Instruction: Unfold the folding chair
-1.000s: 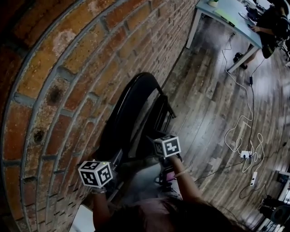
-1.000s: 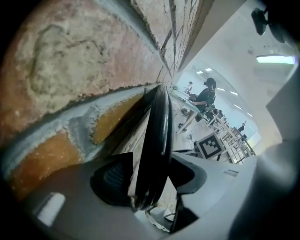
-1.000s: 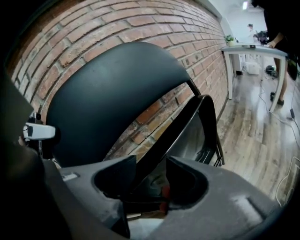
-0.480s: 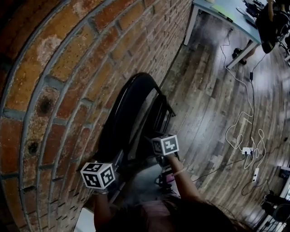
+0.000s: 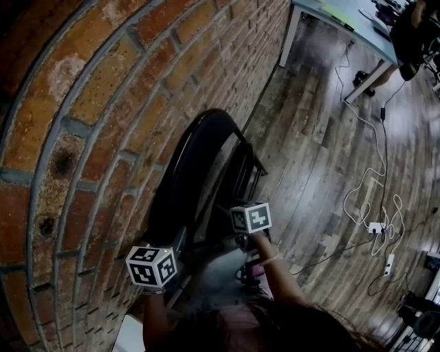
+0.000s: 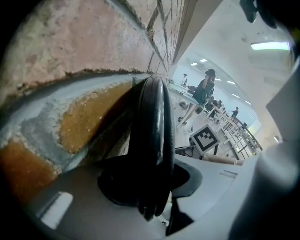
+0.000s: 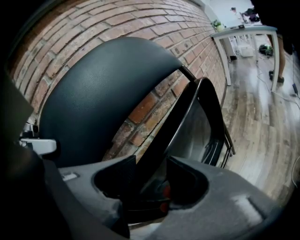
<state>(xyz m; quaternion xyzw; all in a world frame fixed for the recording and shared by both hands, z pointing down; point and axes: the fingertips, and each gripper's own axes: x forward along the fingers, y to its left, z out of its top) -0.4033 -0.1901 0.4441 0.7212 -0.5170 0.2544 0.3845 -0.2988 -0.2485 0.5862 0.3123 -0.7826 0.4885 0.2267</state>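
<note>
A black folding chair leans folded against the brick wall. In the left gripper view the rounded edge of its backrest runs straight between the jaws of my left gripper. Those jaws are closing, and the rim fills the gap between the pads. In the right gripper view my right gripper is shut on the thin edge of the folded seat, with the backrest behind it to the left. In the head view the left gripper and right gripper sit at the chair's near end.
The brick wall stands close on the left. The wooden floor stretches to the right, with white cables and a power strip lying on it. A table with a person seated at it is at the far top right.
Both grippers stay at the near end of the chair. Their marker cubes have shifted and rolled only slightly. The chair has not moved.
</note>
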